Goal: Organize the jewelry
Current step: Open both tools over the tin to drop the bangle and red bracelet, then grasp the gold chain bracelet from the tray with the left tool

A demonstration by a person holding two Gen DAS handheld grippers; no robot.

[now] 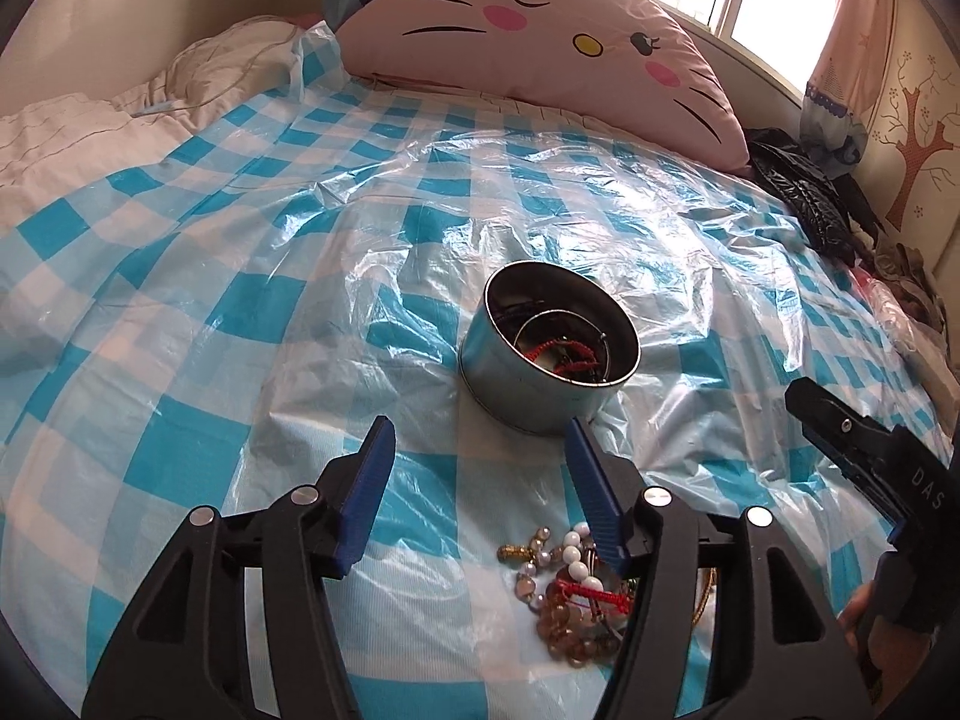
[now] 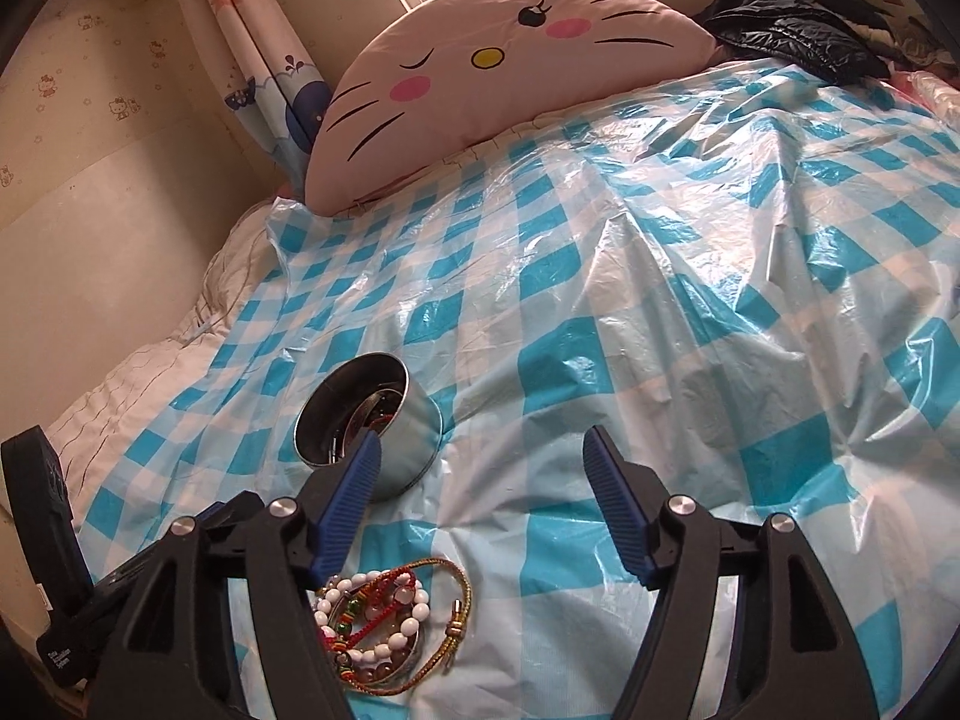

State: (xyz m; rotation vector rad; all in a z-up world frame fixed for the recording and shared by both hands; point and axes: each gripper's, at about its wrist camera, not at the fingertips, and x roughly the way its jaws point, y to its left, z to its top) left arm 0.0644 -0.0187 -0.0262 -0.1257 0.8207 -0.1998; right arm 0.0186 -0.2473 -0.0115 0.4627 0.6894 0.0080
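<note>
A bed [image 1: 72,138] carries everything, its top covered by a crinkled blue-and-white checked plastic sheet [image 1: 252,276]. On the sheet stands a round metal tin [image 1: 510,372], open at the top, with bracelets inside. Nearer the camera lies a heap of beaded bracelets [image 2: 384,618]. A pink cat-face pillow [image 1: 540,30] and a black bag [image 1: 804,192] lie at the far edge.

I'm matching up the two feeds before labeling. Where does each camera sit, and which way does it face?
Left wrist: on the left gripper, jaws open, facing the metal tin and cat pillow; the right gripper shows at right.
Right wrist: on the right gripper, jaws open, over the checkered sheet; left gripper at lower left.
Shared: tin, pillow, bead bracelets.
</note>
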